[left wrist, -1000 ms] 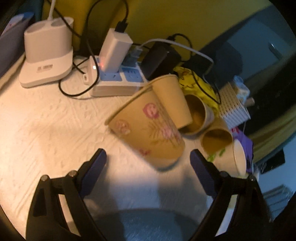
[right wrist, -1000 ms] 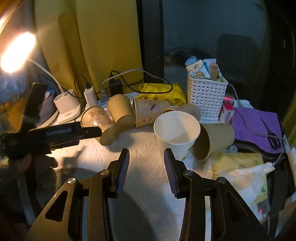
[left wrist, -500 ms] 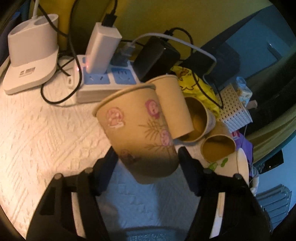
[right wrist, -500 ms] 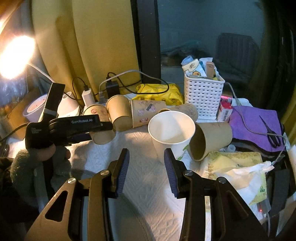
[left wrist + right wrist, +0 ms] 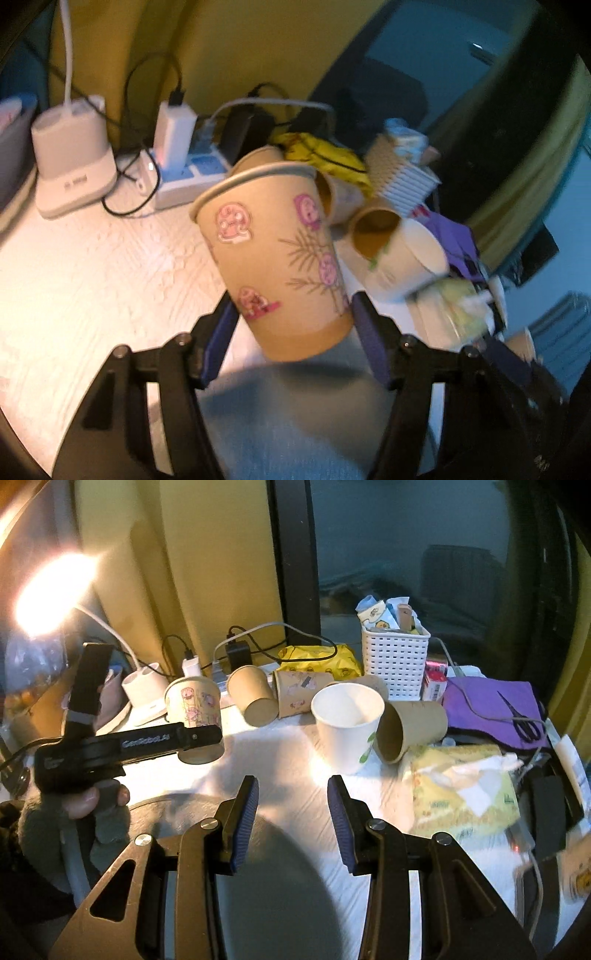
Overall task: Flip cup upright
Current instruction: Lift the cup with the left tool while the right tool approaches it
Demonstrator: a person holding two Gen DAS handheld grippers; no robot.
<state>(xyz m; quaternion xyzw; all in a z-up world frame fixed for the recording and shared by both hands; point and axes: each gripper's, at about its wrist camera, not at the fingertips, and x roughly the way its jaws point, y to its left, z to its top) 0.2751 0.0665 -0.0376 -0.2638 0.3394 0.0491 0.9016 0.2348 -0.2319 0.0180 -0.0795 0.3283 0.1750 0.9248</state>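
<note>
The left tool [image 5: 291,317] grips the tan paper cup with pink stickers [image 5: 275,254] near its base, holding it above the white-covered bench [image 5: 92,266], long axis almost vertical, rim up, tilted slightly. The right tool [image 5: 291,819] hangs open, empty.

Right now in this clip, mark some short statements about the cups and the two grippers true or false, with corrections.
1. The left gripper grips the brown paper cup with pink cartoon prints. True.
2. That cup's rim points down at the table. False: the rim is up, slightly tilted.
3. The right gripper holds the white paper cup. False: it is open and empty, short of that cup.
4. The white paper cup stands upright, mouth up. True.
5. The plain brown paper cup beside the white one lies on its side. True.
</note>
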